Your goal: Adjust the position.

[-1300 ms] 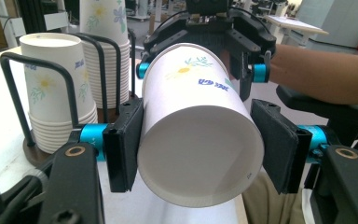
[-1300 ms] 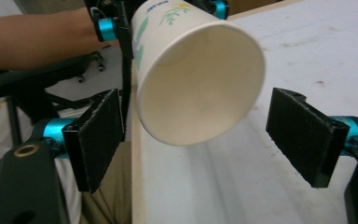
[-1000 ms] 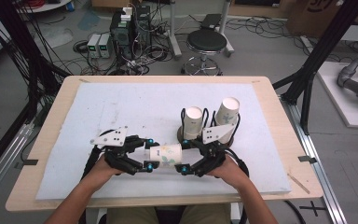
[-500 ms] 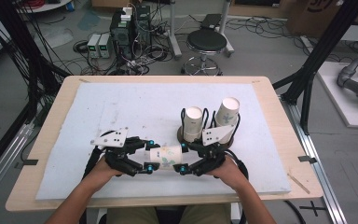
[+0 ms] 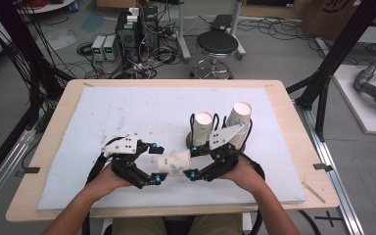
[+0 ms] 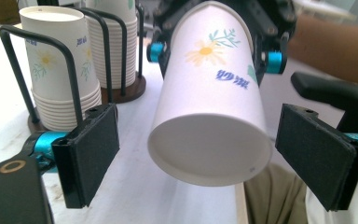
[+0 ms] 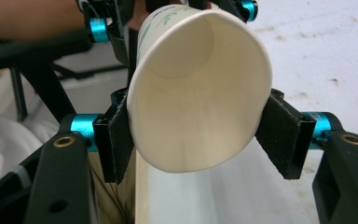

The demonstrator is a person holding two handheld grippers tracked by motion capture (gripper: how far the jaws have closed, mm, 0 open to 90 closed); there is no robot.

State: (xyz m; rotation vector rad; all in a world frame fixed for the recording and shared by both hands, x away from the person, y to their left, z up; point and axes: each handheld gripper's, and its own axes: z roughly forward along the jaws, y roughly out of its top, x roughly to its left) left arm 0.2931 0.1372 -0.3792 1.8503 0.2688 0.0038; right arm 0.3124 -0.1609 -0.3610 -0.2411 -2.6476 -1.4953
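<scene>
A white paper cup (image 5: 174,162) with a daisy print lies level above the mat's front, between the two grippers. My right gripper (image 5: 192,161) is shut on it. In the right gripper view the pads (image 7: 284,135) press both sides of the cup (image 7: 200,98) near its open rim. My left gripper (image 5: 155,164) is open, and its jaws have just been opening. The cup's base end (image 6: 209,116) sits between the left pads (image 6: 91,154) with a gap on each side. The right gripper (image 6: 214,46) grips the cup's far end there.
Two stacks of the same cups (image 5: 203,125) (image 5: 238,117) stand in black wire holders just behind the right hand. A white foam mat (image 5: 127,112) covers the wooden table (image 5: 54,142). A stool (image 5: 217,45) and electronics (image 5: 132,29) sit on the floor beyond.
The left gripper's jaws have spread apart and let go of the cup. The right gripper's jaws have closed on the cup's other end. Both hands stay nearly where they were.
</scene>
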